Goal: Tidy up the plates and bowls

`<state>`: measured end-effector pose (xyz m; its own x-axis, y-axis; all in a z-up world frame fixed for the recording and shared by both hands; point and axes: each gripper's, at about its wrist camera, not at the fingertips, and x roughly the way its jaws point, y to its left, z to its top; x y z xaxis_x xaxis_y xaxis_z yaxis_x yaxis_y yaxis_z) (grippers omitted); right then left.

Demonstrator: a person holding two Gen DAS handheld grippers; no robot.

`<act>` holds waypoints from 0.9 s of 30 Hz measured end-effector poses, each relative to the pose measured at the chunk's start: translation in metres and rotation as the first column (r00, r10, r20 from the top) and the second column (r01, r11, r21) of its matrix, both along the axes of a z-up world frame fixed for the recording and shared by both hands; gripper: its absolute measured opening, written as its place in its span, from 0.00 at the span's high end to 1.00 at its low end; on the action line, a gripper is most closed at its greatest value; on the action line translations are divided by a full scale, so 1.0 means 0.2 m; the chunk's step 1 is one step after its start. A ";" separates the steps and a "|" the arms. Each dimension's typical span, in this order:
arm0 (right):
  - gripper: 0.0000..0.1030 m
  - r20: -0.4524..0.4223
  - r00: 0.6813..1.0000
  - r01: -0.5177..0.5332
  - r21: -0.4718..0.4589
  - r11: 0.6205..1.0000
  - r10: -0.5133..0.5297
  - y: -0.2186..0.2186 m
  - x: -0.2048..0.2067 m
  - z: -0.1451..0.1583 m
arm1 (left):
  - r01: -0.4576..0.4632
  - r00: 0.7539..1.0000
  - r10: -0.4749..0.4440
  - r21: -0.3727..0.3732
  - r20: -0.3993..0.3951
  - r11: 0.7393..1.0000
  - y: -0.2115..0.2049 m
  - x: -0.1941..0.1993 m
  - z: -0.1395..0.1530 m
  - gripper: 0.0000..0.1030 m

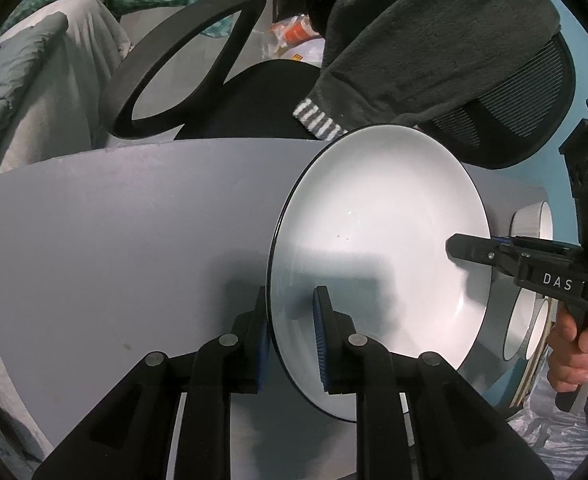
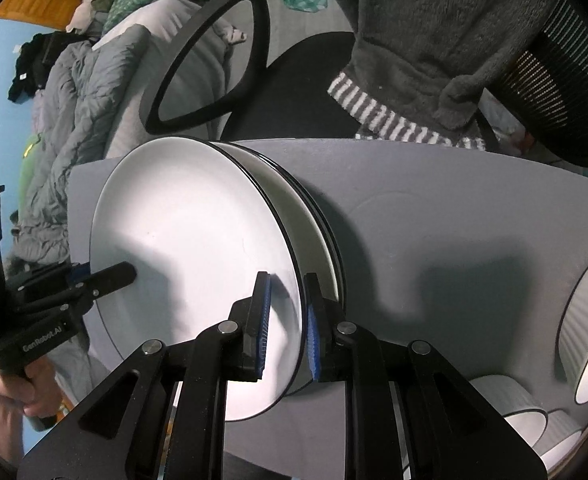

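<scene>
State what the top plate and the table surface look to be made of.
Top plate: probably glazed ceramic, glossy white with a thin dark rim; it shows soft glare.
Table: matte grey, finely textured, perhaps laminate or painted board; no glare, hard to tell.

Right gripper (image 1: 454, 246), side of its body: white letters "DAS", the rest is cut off
Left gripper (image 2: 127, 274), side of its body: white letters "GenRobot.AI"
Other readable text: none

Glossy ceramic-looking white plate (image 1: 378, 240); matt grey table (image 1: 113, 240); fuzzy fleece garment (image 1: 414, 40).
</scene>
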<state>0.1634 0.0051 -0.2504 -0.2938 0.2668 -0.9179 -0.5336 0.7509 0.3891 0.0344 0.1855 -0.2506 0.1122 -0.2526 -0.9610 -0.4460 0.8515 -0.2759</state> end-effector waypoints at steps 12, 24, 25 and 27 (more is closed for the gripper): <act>0.77 0.019 0.999 -0.029 -0.088 0.996 0.031 0.04 -0.02 0.01 | 0.060 0.998 -0.059 0.057 -0.032 0.997 -0.05 0.06 -0.01 0.74; 0.76 0.000 0.998 -0.060 -0.223 0.973 0.062 0.11 -0.01 0.00 | 0.043 0.998 -0.040 0.080 -0.045 0.996 -0.04 0.07 0.00 0.65; 0.75 0.001 0.998 -0.060 -0.233 0.971 0.062 0.12 -0.01 0.00 | 0.041 0.998 -0.037 0.084 -0.049 0.996 -0.04 0.07 0.00 0.63; 0.74 0.002 0.998 -0.059 -0.246 0.967 0.061 0.12 -0.01 0.01 | 0.037 0.998 -0.033 0.082 -0.049 0.996 -0.04 0.07 -0.01 0.63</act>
<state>0.1605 0.0293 -0.2491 -0.2936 0.0148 -0.9558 -0.5834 0.7893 0.1914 0.0488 0.1771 -0.2519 0.0586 -0.1750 -0.9828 -0.4261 0.8859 -0.1832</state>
